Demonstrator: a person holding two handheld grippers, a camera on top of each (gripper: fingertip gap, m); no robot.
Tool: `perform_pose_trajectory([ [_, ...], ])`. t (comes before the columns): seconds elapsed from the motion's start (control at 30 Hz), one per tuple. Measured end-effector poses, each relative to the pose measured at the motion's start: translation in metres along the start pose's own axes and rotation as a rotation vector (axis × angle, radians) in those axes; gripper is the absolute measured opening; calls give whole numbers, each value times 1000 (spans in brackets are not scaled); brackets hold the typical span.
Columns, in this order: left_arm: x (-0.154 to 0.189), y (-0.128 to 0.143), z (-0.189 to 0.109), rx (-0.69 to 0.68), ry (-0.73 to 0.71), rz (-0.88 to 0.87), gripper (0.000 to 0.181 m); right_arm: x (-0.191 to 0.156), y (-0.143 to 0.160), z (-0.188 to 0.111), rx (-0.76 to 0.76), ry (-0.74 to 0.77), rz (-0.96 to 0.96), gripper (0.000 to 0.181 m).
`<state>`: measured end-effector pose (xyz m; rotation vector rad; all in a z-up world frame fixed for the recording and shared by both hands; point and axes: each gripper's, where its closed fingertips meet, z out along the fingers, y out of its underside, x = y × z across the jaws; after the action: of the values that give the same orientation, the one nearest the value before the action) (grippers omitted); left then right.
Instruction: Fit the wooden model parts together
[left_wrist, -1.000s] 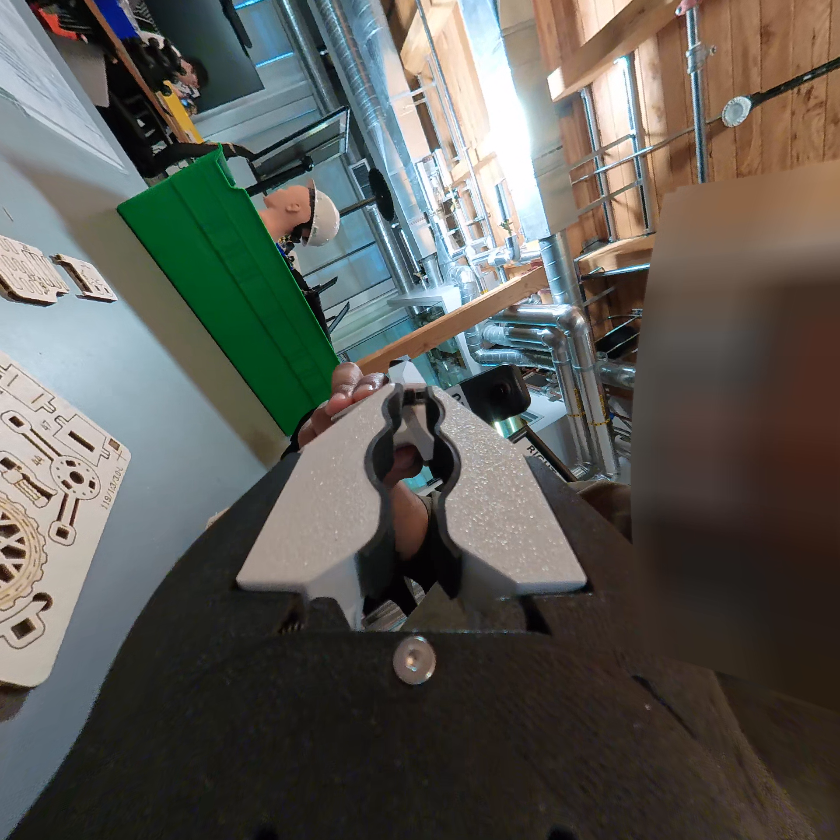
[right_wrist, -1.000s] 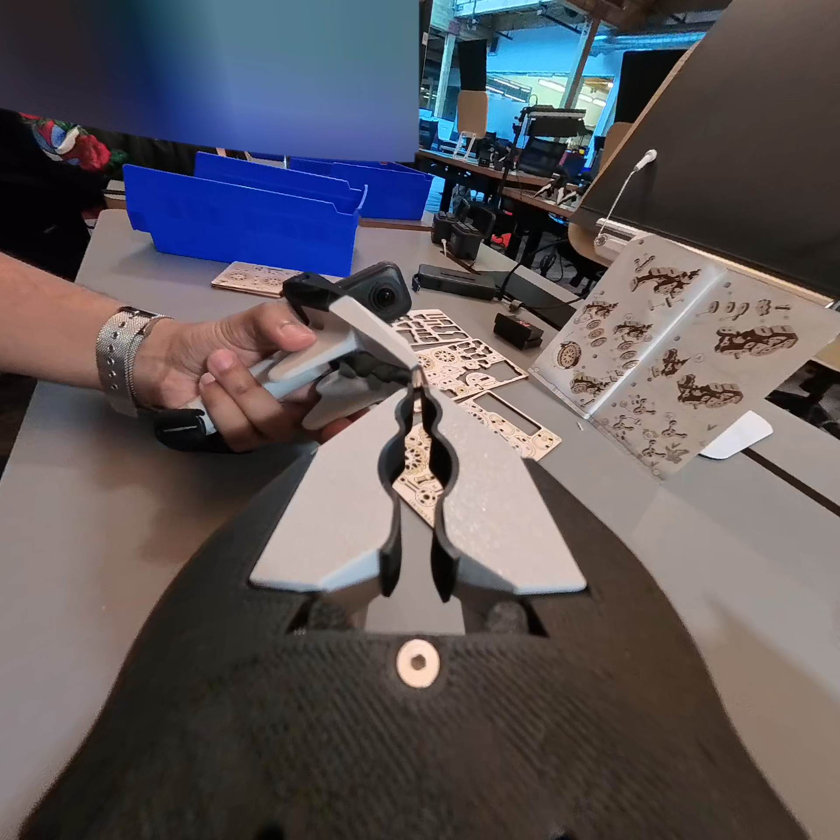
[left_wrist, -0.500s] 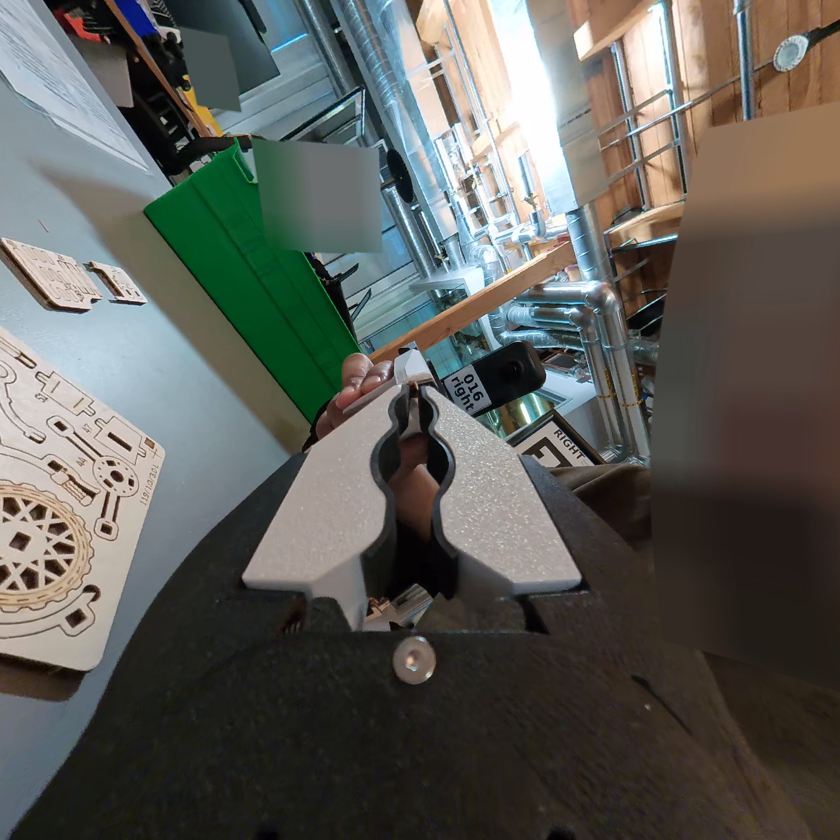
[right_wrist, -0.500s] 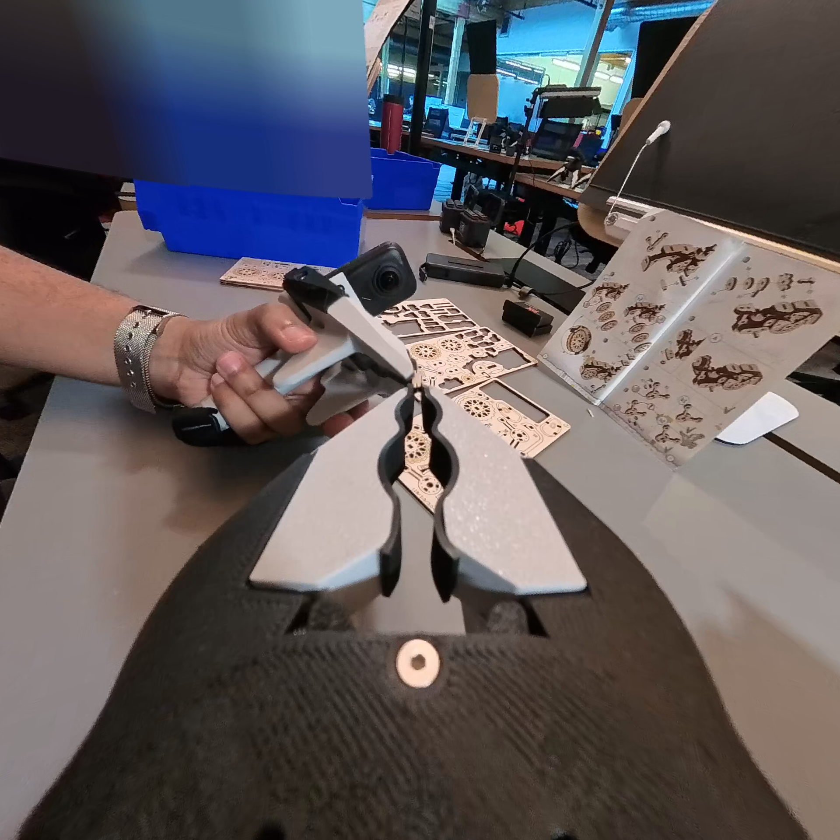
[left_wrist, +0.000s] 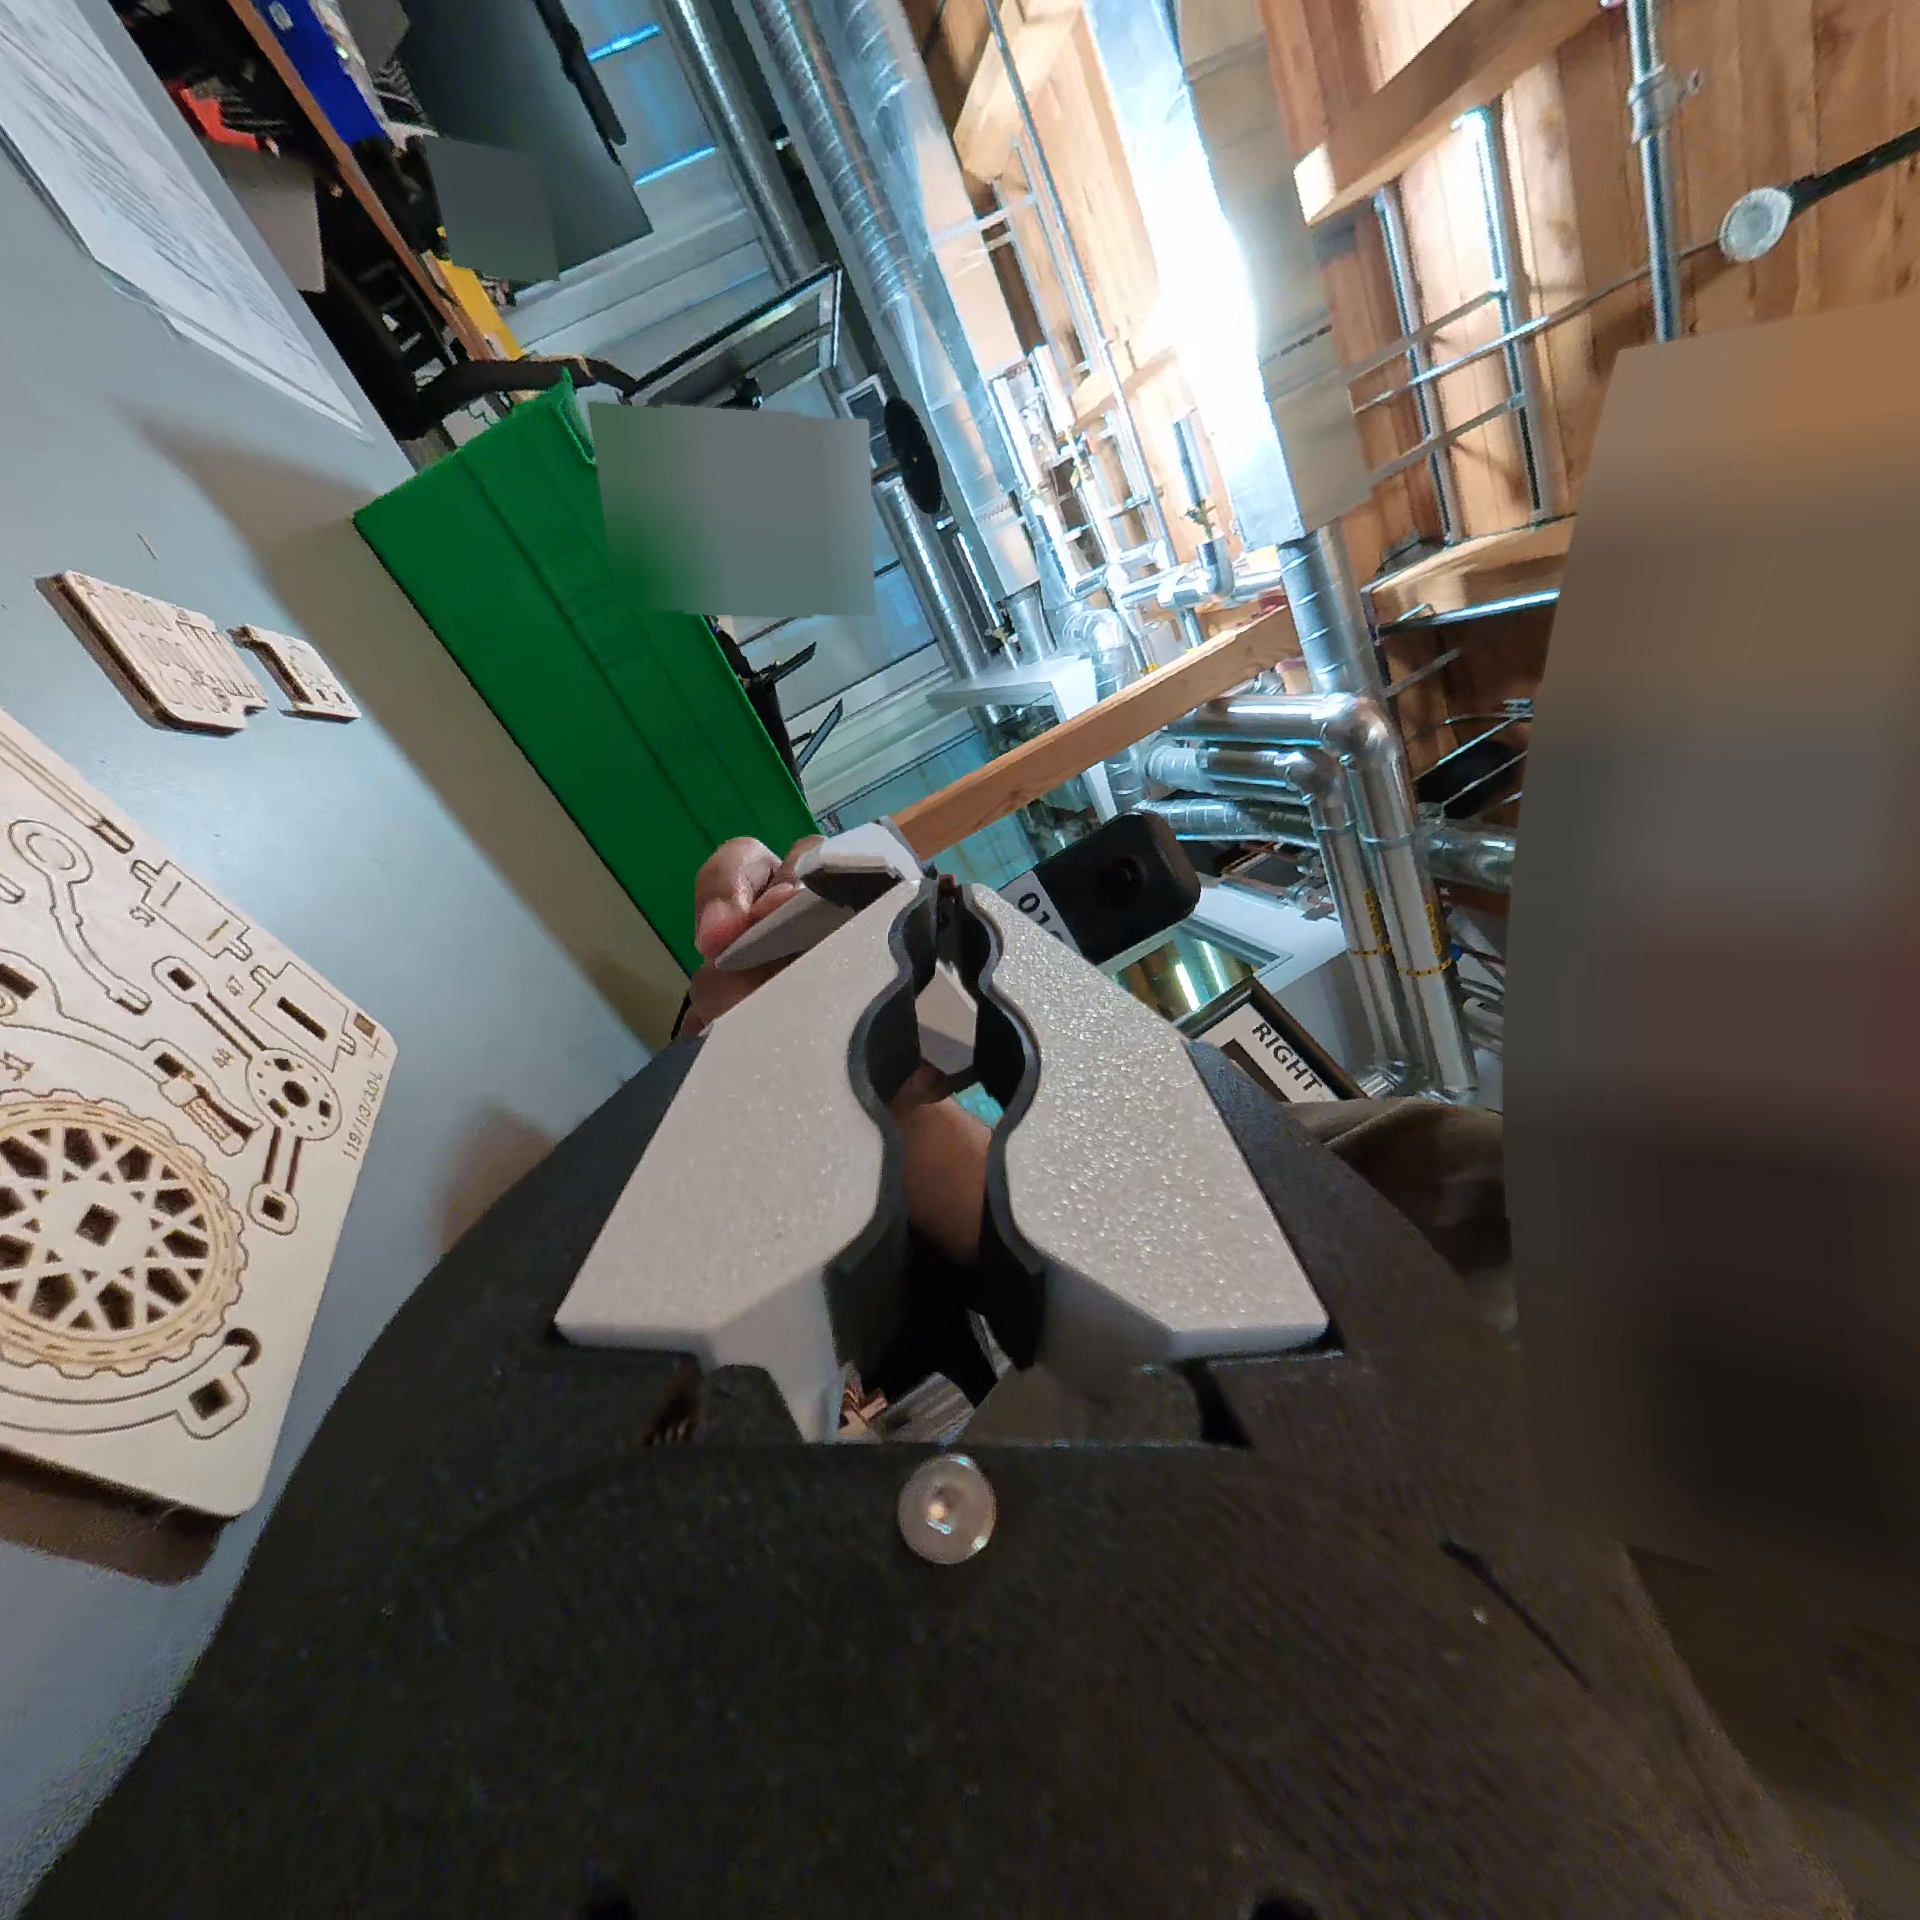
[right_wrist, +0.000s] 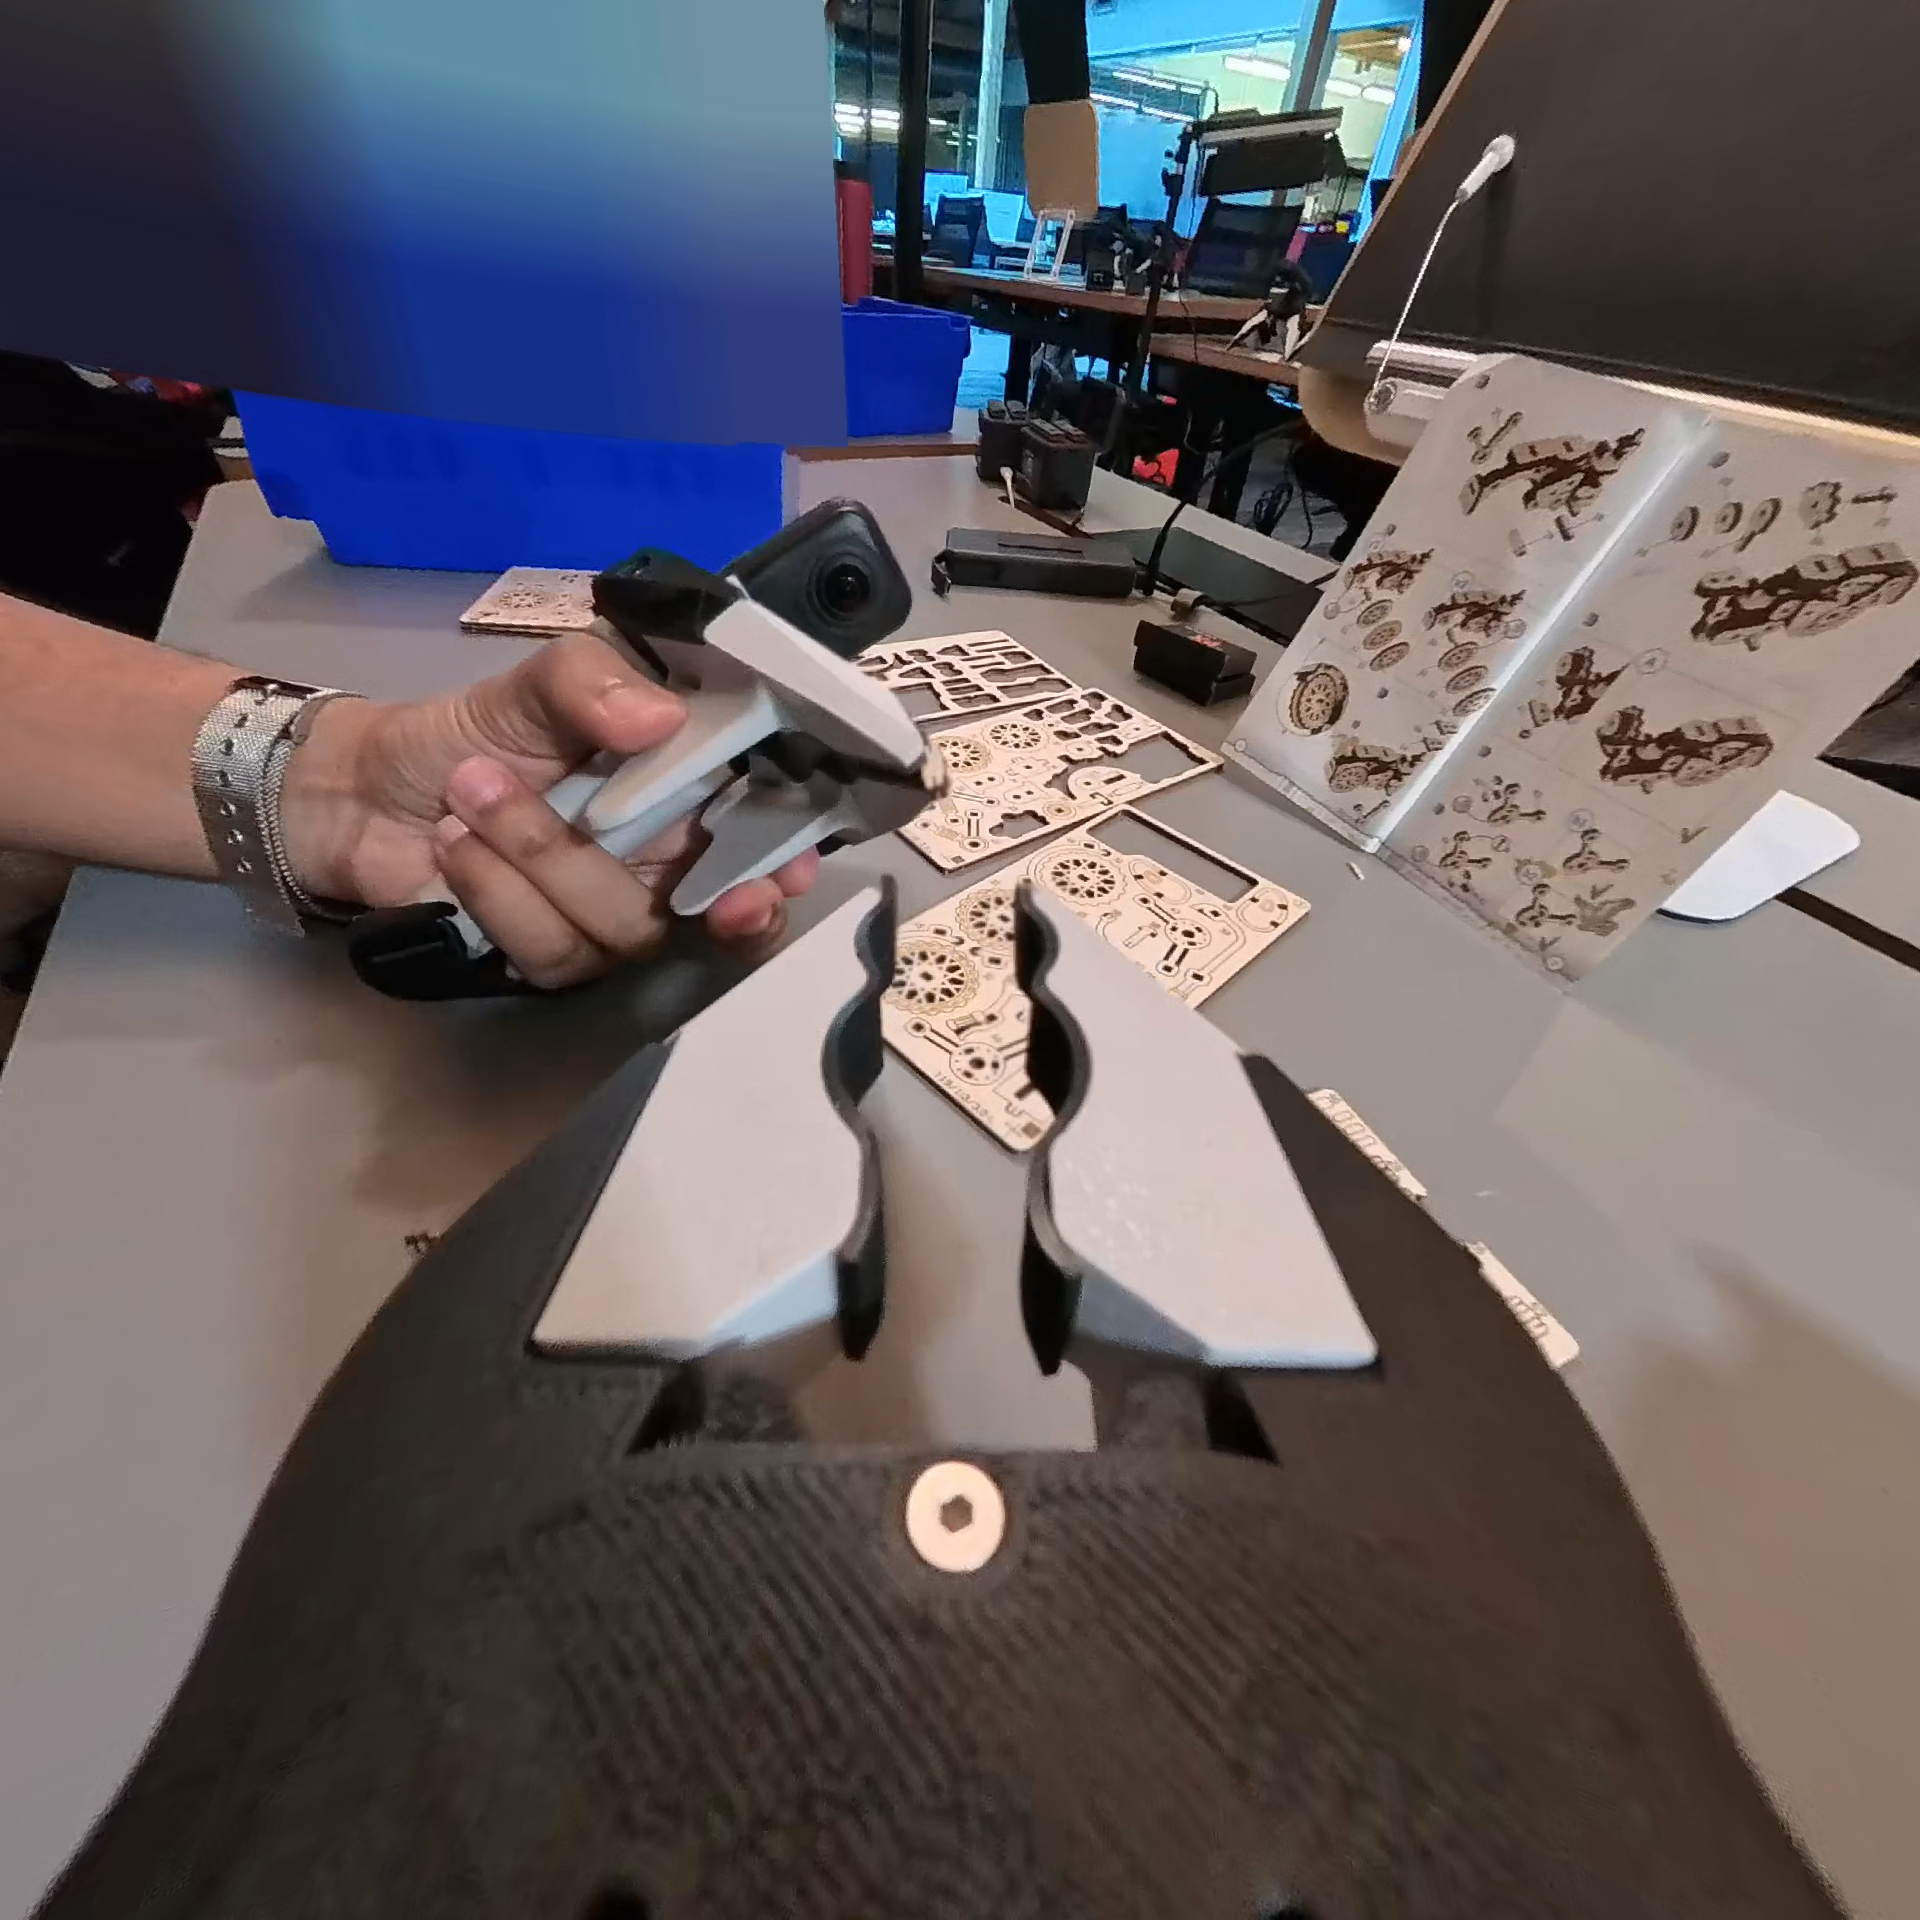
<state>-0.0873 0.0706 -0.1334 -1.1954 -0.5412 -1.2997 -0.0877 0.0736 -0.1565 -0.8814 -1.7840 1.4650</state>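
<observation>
My left gripper (left_wrist: 940, 899) is shut, pinching a small wooden part (right_wrist: 935, 772) at its tip. In the right wrist view it (right_wrist: 925, 777) is held by a hand above the grey table (right_wrist: 312, 1091). My right gripper (right_wrist: 954, 899) is open and empty, just below and in front of the left gripper's tip, not touching it. Its grey fingers (left_wrist: 790, 928) show beyond the left gripper in the left wrist view. Laser-cut wooden sheets (right_wrist: 1143, 914) with wheel parts lie on the table under both grippers; one also shows in the left wrist view (left_wrist: 156, 1143).
A folded instruction sheet (right_wrist: 1558, 675) stands at the right. A blue bin (right_wrist: 520, 499) stands at the back, with black devices (right_wrist: 1039, 571) beside it. A green bin (left_wrist: 582, 707) stands at the table's edge. Two small wooden pieces (left_wrist: 156, 655) lie near it.
My right gripper was shut at the left gripper's tip; it has opened and drawn back slightly. The left gripper stays shut on the small part.
</observation>
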Motion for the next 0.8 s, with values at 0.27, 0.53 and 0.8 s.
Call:
perform_pose_trajectory([
  [0.27, -8, -7, -4, 53, -76, 68, 0, 9, 9, 4, -53, 48, 45, 44],
  [0.53, -10, -11, -6, 85, -105, 98, 0, 37, 17, 2, -93, 163, 173, 64],
  [0.8, -12, -19, -11, 146, -156, 156, 0, 52, 26, 0, -137, 235, 209, 35],
])
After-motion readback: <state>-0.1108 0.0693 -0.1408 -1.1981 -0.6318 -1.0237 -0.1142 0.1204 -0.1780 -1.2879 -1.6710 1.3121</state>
